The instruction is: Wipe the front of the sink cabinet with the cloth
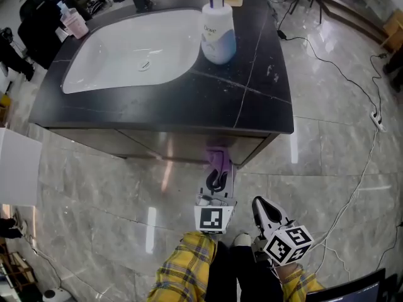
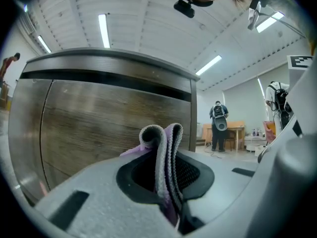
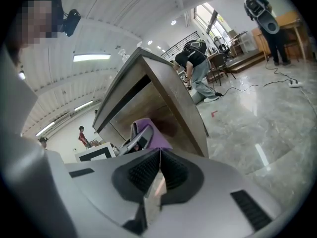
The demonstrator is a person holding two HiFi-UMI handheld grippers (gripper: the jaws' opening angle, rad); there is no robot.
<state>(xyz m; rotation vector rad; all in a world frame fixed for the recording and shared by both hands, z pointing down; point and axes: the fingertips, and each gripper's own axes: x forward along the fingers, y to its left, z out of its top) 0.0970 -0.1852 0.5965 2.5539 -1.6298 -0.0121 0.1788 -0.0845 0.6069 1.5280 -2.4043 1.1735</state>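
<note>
The cloth (image 2: 164, 155), a purple one folded over on itself, is clamped in the left gripper (image 1: 218, 180), whose jaws are closed on the fold so that it sticks out past the tips. In the head view it sits against the cabinet front (image 1: 167, 145) near its right end, just under the edge of the countertop (image 1: 252, 99). It looks pressed to the wood, though actual contact is hard to confirm.

The right gripper (image 3: 158, 175) hangs lower and to the right, apart from the cabinet. Its jaws are closed together with nothing between them.

On the countertop are the sink (image 1: 88, 68), a soap bottle (image 1: 218, 33) at the basin's right rim and a pink bottle (image 1: 74, 22) at the far left corner.

The wipe seems to be under way. The wood shows no streaks or damp patches, so what is already done cannot be judged; the broad stretch of front leftward of the cloth is probably left.
</note>
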